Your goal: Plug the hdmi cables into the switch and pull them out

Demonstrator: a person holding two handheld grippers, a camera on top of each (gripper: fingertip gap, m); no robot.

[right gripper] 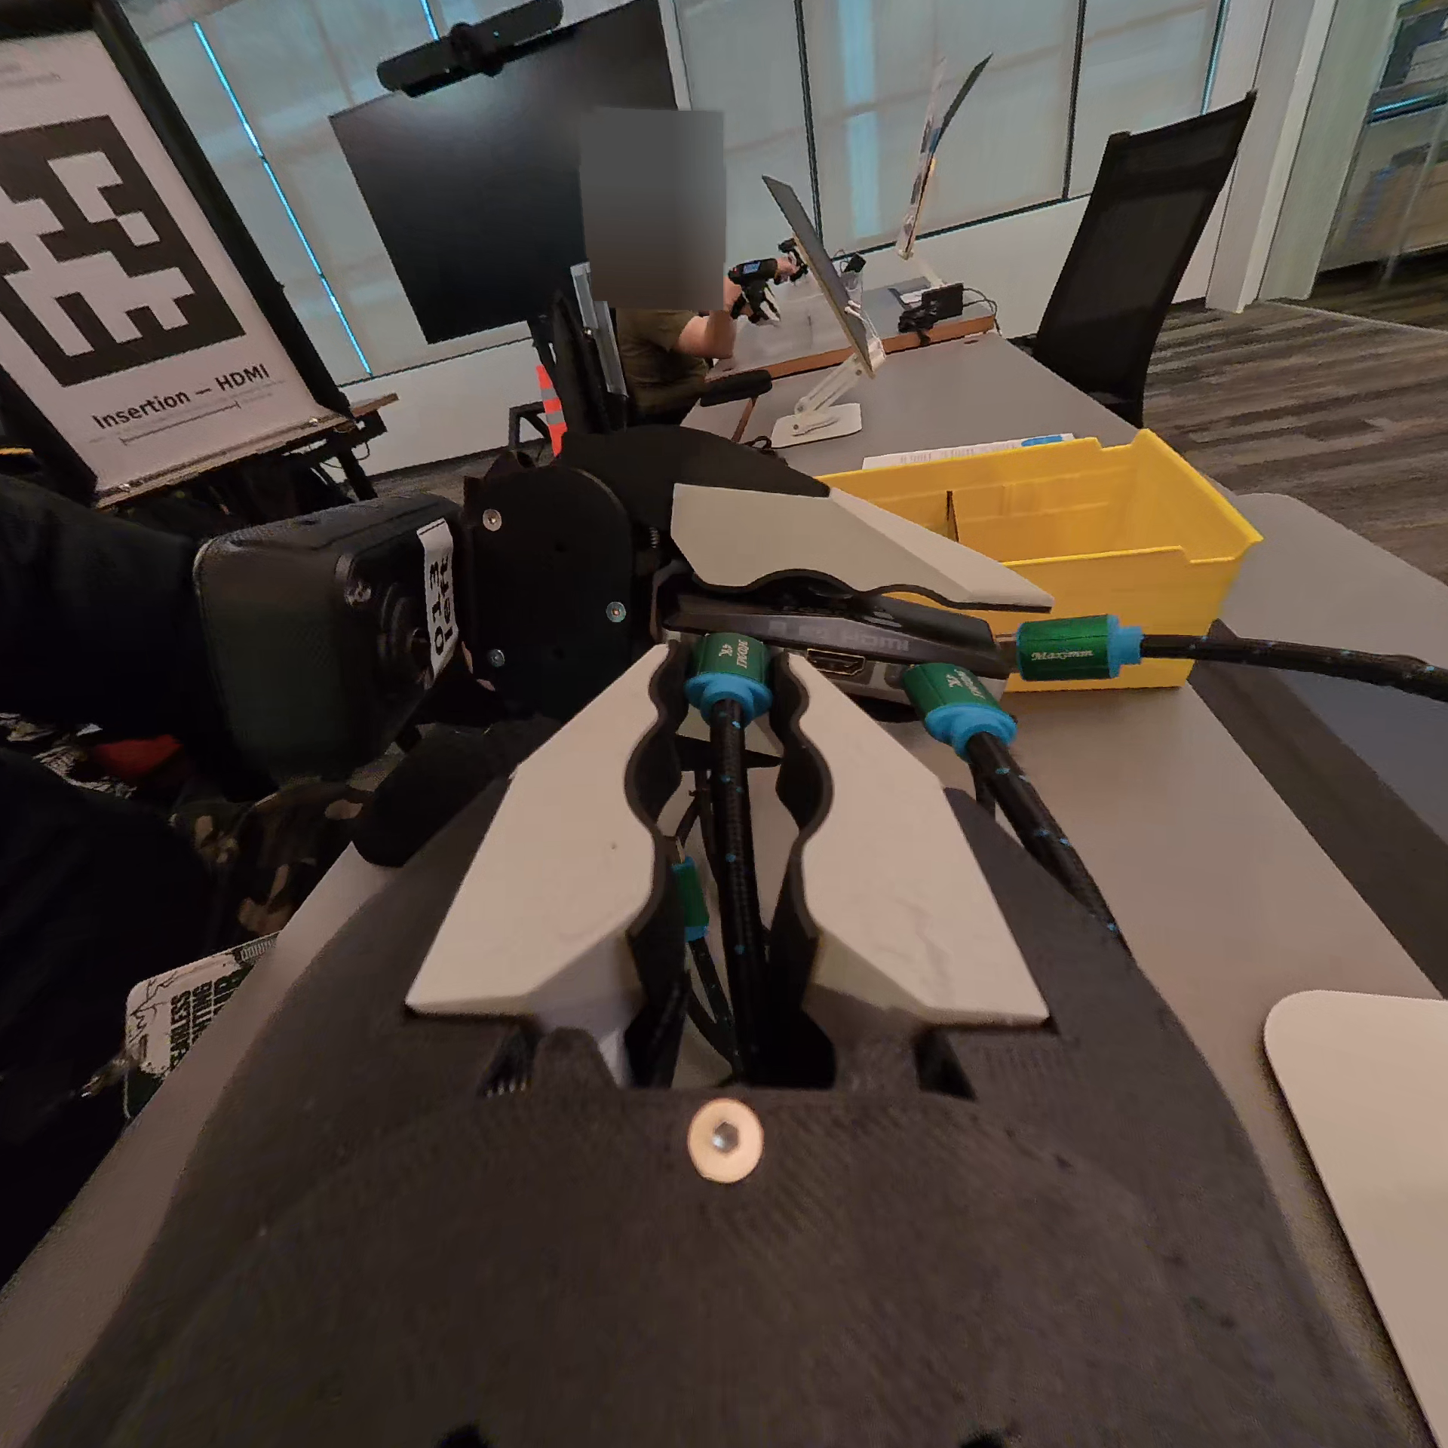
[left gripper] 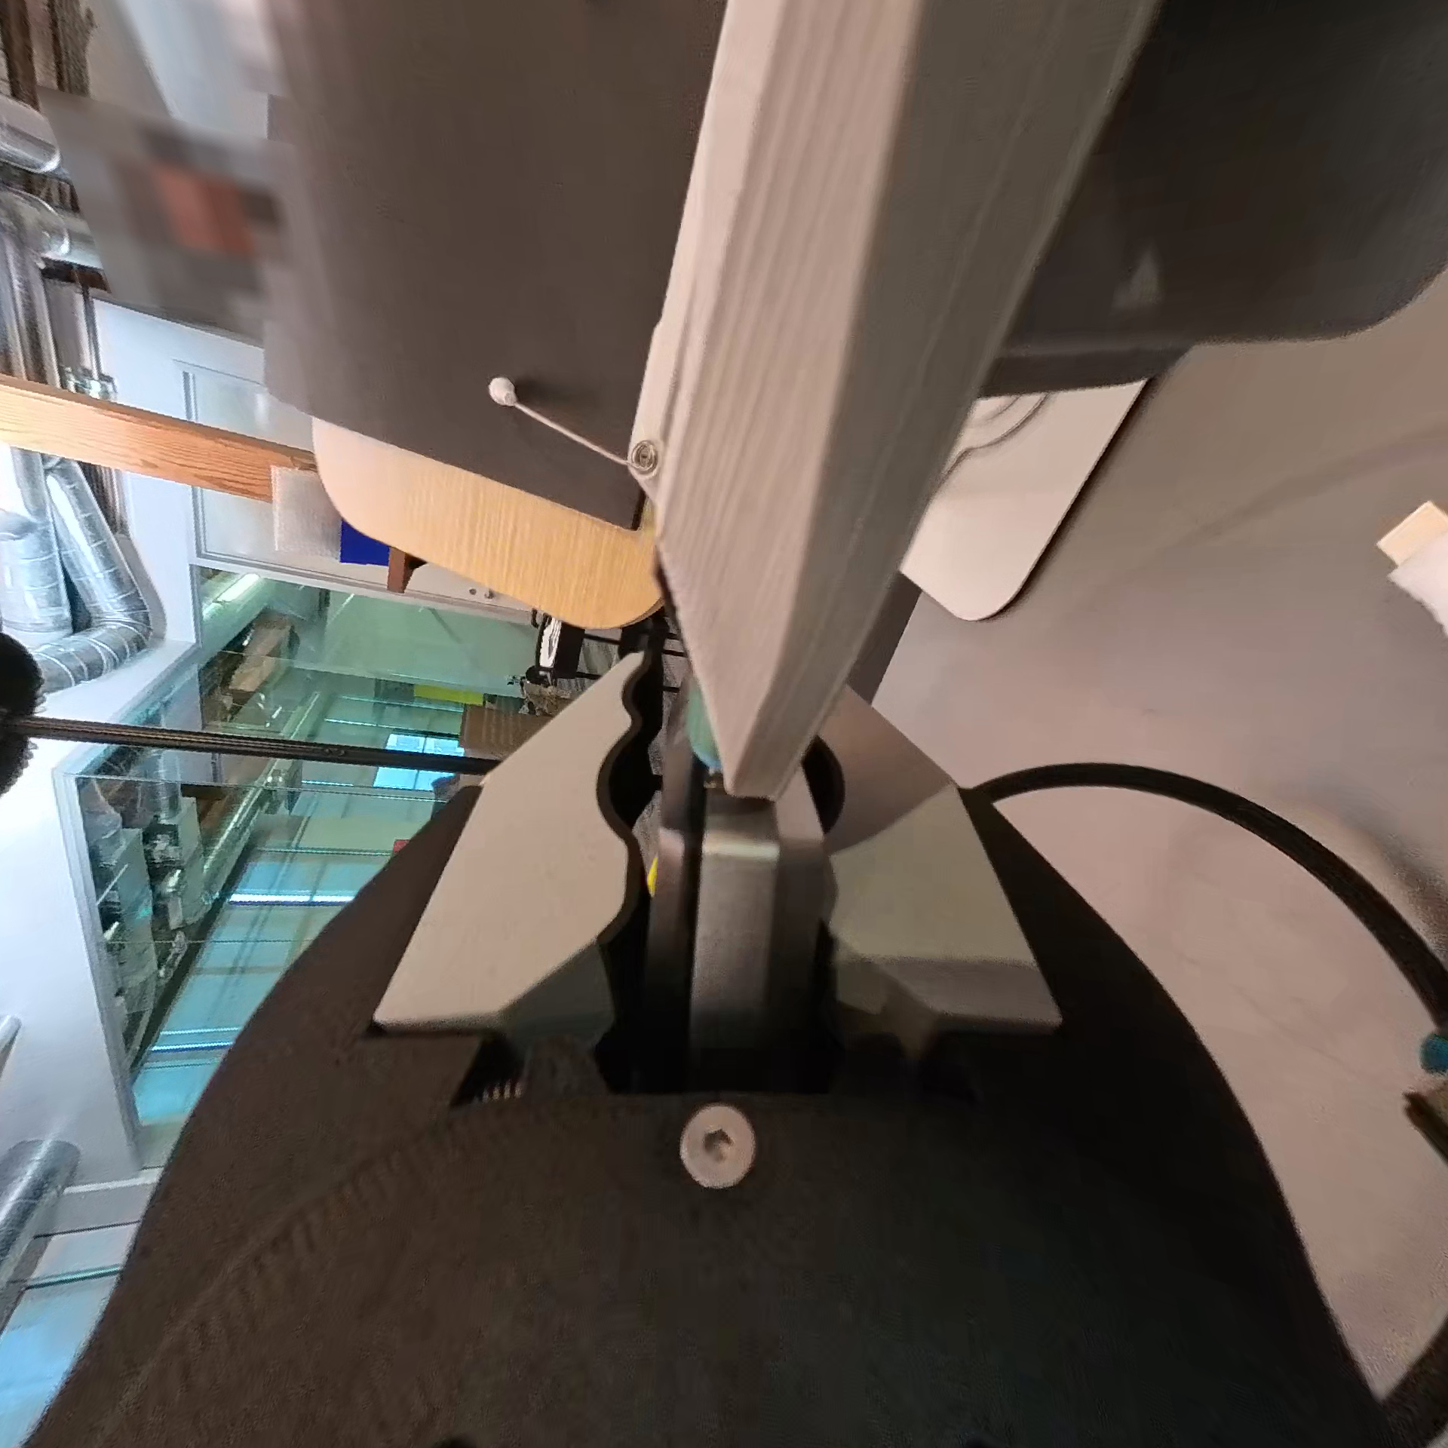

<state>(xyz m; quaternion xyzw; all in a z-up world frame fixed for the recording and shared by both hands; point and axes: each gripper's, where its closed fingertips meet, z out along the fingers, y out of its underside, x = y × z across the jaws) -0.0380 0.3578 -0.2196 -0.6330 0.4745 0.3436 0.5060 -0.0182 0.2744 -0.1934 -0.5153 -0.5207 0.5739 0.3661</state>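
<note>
Right gripper (right gripper: 729, 689) straddles a green plug (right gripper: 725, 662) seated in the switch (right gripper: 901, 631), jaws spread around it. Left gripper (right gripper: 862, 599) pinches the switch. Next, probably: squeeze the plug and pull straight back.

My left wrist camera is rolled sideways, tight behind my left gripper (left gripper: 725, 791), which closes on the switch (left gripper: 733, 893). My right wrist camera sits upright, close behind my right gripper (right gripper: 729, 682), facing across the table (right gripper: 1175, 823). Both views share the switch (right gripper: 846, 635) and each other's fingers.
</note>
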